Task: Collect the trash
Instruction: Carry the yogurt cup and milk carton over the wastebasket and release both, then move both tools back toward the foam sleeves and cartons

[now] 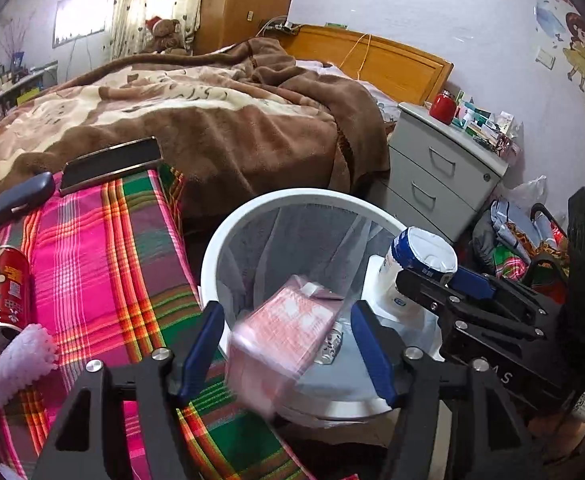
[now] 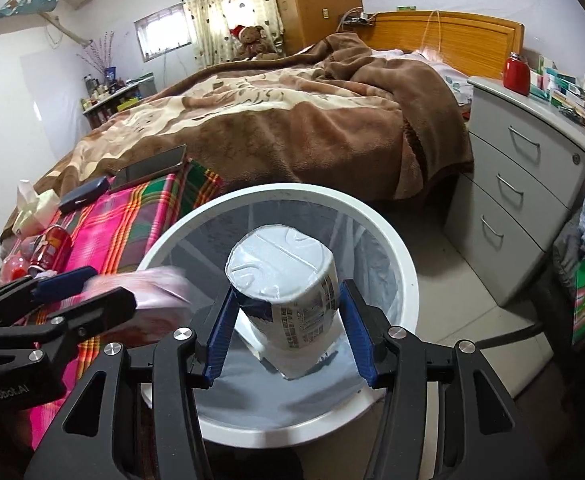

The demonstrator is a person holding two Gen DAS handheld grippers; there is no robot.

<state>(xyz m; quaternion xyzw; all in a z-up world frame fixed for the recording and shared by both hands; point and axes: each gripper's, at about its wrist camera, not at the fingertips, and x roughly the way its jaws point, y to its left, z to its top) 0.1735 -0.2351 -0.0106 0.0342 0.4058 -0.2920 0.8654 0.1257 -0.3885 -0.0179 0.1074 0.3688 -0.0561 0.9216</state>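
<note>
A white round bin (image 1: pixel 292 196) (image 2: pixel 292 190) with a clear liner stands on the floor below both grippers. My left gripper (image 1: pixel 285 308) (image 2: pixel 108 286) is open over the bin's near rim. A pink wrapped packet (image 1: pixel 288 328), blurred, hangs loose between its blue pads without touching them. My right gripper (image 2: pixel 286 288) (image 1: pixel 432 280) is over the bin with a white and blue foil-lidded cup (image 2: pixel 288 300) (image 1: pixel 420 256) tilted between its pads, a thin gap showing on each side. A red can (image 1: pixel 6 288) (image 2: pixel 50 248) and white foam netting (image 1: pixel 20 356) lie on the plaid cloth.
The pink and green plaid cloth (image 1: pixel 104 264) covers the surface left of the bin, with a dark case (image 1: pixel 18 200) and a phone (image 1: pixel 112 162) on it. A bed with a brown blanket (image 1: pixel 220 120) lies behind. Grey drawers (image 2: pixel 524 208) and bags (image 1: pixel 512 240) stand at the right.
</note>
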